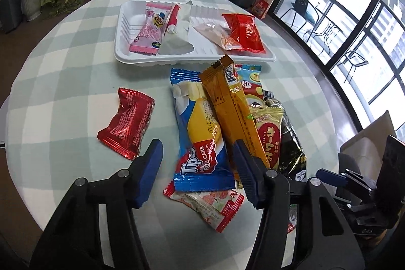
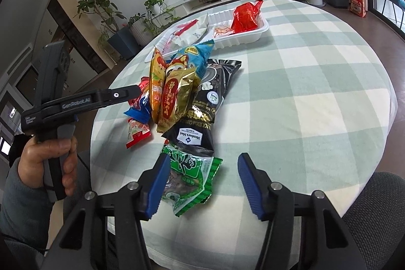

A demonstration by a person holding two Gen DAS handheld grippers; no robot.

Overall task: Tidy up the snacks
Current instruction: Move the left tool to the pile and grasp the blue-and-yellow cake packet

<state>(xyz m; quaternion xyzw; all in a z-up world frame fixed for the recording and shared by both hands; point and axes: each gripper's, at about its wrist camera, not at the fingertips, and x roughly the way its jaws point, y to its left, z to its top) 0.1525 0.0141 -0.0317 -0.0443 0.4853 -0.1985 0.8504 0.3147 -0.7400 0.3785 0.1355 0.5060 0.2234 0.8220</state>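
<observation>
Sorting step: snacks were being moved from a loose pile into the white tray, which sat on the far side of the pile on the checked surface; five packets already lay in the tray and roughly eight remained outside.
Left hand-held gripper: jaws apart, gripping nothing, straddling the near end of the blue roll-cake packet; pads did not appear to press it.
Right hand-held gripper: jaws apart and empty, poised over the green packet at the near end of the pile, the packet nearer its left finger.
Next move, as a judgement: the left jaws would need to lower and close across the roll-cake packet's narrow width, then carry it to the tray.
Risk: the gold stick packet overlapped the blue one and could be dragged along.
Materials: glossy crinkled foil and plastic film, pillow-shaped with serrated ends; tray of thin ribbed plastic, divided into two compartments.
Stray item: the dark red packet lay left of the pile.
</observation>
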